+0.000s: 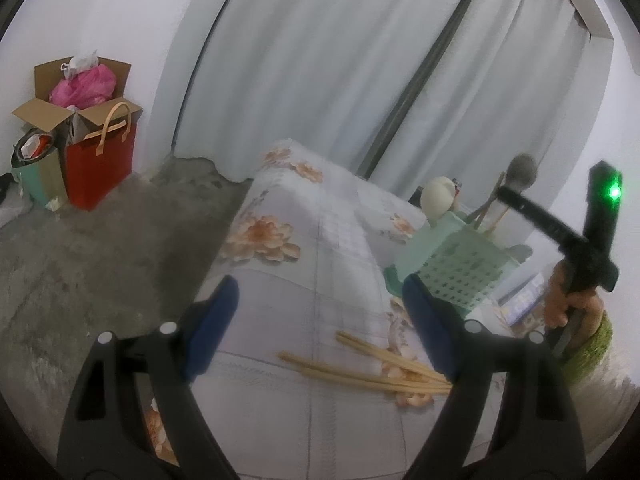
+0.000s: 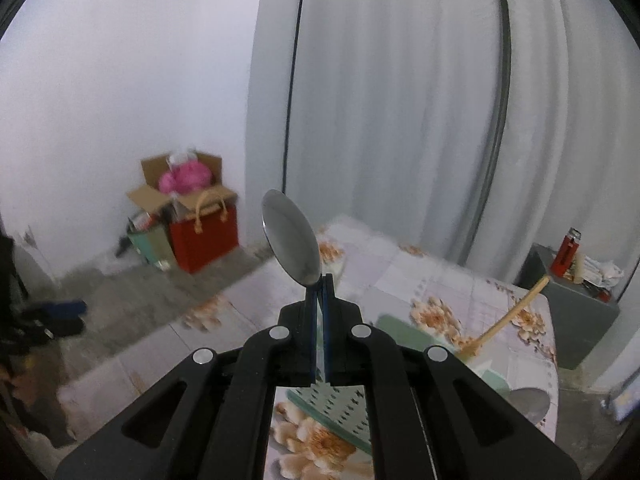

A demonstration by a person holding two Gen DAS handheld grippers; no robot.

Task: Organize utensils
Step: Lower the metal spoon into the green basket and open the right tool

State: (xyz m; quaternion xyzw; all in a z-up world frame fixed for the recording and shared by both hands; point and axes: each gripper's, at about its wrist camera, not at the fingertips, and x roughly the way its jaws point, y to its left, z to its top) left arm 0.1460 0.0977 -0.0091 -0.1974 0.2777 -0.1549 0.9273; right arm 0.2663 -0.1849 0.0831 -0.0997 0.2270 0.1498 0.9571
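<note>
Right gripper (image 2: 319,280) — metal spoon (image 2: 291,238) clamped

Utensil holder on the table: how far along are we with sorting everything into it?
Partly done. The green utensil holder already stands several utensils upright, including a white spoon. In hand: the right gripper is shut on a metal spoon, held above the holder. Left: the bamboo chopsticks lie loose on the floral tablecloth, in front of the open, empty left gripper.
</note>
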